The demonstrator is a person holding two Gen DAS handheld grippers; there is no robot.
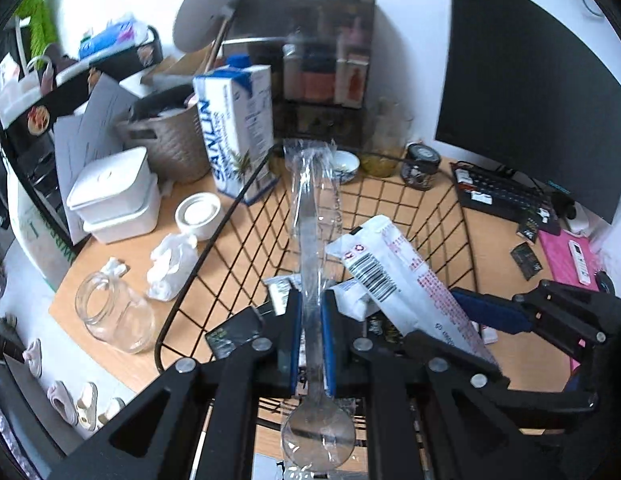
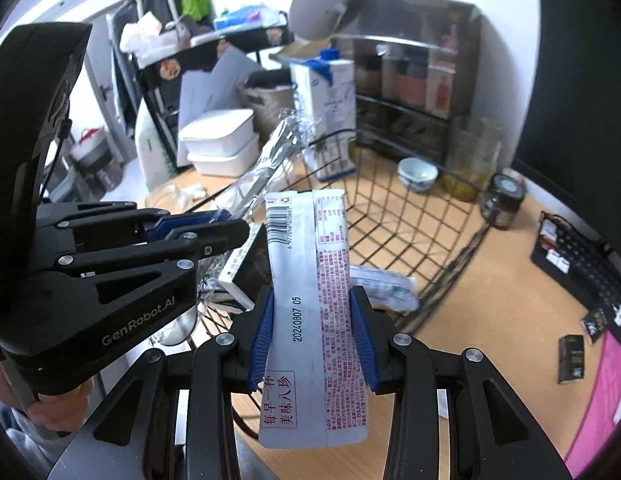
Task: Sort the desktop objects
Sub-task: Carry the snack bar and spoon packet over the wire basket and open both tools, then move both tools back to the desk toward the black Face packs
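— Plastic-wrapped spoon [image 1: 310, 240] is clamped in the left gripper [image 1: 311, 336], jaws nearly shut, its long axis running straight out ahead over the wire basket [image 1: 390, 200].

— And the right gripper [image 2: 312, 334]?

— Jaws narrow on a white sachet [image 2: 310, 300], upright, also above the basket on the desk [image 1: 510, 248]. Inside lie a few packets and a dark box.

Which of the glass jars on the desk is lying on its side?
The empty clear glass jar at the desk's left edge, beside the crumpled tissue, lies tipped over with its mouth sideways. The dark-lidded jar by the monitor stands upright.
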